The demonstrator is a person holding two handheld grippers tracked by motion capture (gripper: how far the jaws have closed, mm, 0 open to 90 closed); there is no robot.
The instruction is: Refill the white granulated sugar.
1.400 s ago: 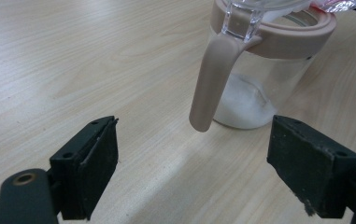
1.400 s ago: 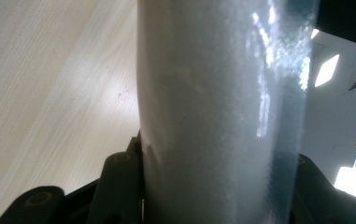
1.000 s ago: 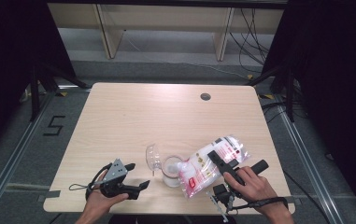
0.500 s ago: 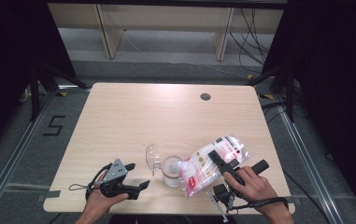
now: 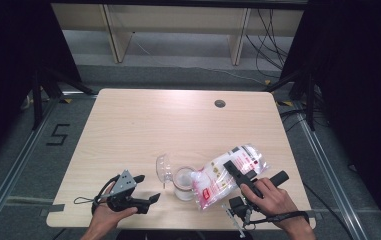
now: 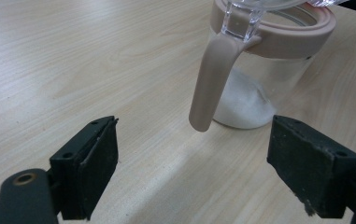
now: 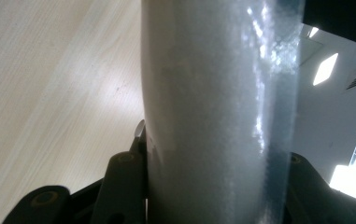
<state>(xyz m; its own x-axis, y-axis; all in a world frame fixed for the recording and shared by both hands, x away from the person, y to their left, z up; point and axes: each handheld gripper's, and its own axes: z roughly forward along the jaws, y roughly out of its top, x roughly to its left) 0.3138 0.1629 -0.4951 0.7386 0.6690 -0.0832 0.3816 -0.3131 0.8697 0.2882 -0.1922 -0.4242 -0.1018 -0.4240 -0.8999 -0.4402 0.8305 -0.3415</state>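
A clear jar (image 5: 183,184) with a pink rim stands near the table's front edge, its hinged lid (image 5: 163,167) flipped open to the left. White powder (image 6: 243,107) lies in its bottom. My right gripper (image 5: 236,172) is shut on a plastic bag of white grains (image 5: 223,175), which is tilted with its lower end over the jar's mouth. In the right gripper view the bag (image 7: 217,112) is squeezed between both jaws of the gripper (image 7: 213,196). My left gripper (image 5: 147,189) rests open on the table left of the jar. Its jaws (image 6: 194,172) point at the jar (image 6: 264,70) and its pink clasp (image 6: 210,79) without touching.
The wooden table (image 5: 178,125) has a round cable hole (image 5: 220,103) at the back right. Pale shelving (image 5: 178,20) stands beyond the table's far edge. Both hands sit close to the front edge.
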